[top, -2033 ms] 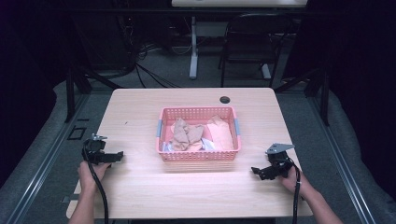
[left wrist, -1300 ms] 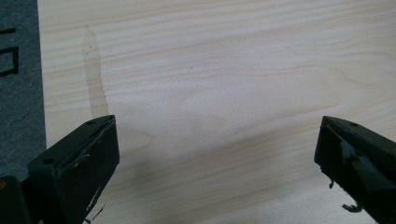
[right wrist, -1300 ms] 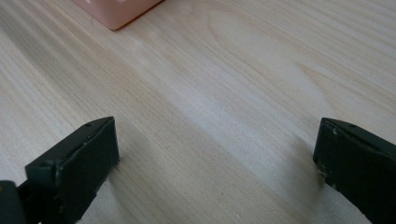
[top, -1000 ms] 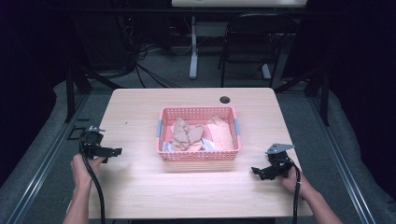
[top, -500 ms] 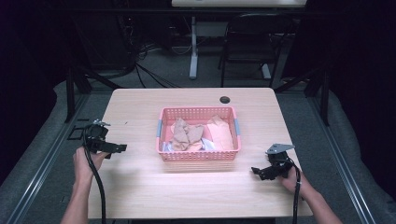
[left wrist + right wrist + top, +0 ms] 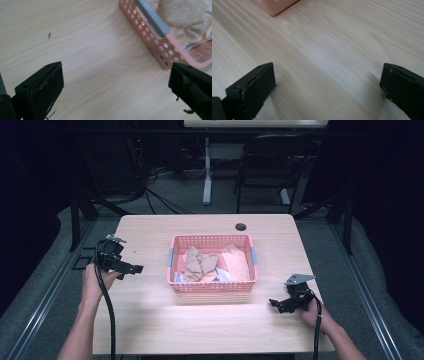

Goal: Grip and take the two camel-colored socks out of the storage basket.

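A pink perforated basket (image 6: pixel 210 287) sits mid-table with beige and pink cloths (image 6: pixel 201 262) piled inside. My left gripper (image 6: pixel 131 268) hovers left of the basket, held in a hand, jaws wide open and empty. In the left gripper view the basket's corner (image 6: pixel 160 47) with a grey handle strip (image 6: pixel 152 17) lies ahead to the right, beige cloth (image 6: pixel 183 15) behind it. My right gripper (image 6: pixel 276 304) rests near the table's front right, open and empty. A basket corner (image 6: pixel 274 6) shows at the top of the right gripper view.
The wooden table (image 6: pixel 150 320) has a dark cable hole (image 6: pixel 240 226) at its back edge. A chair (image 6: pixel 265 170) and desk legs stand beyond the table. Black cables trail from both grippers along the forearms.
The left hand has lifted its gripper and carried it forward and toward the basket. The right gripper has stayed where it was.
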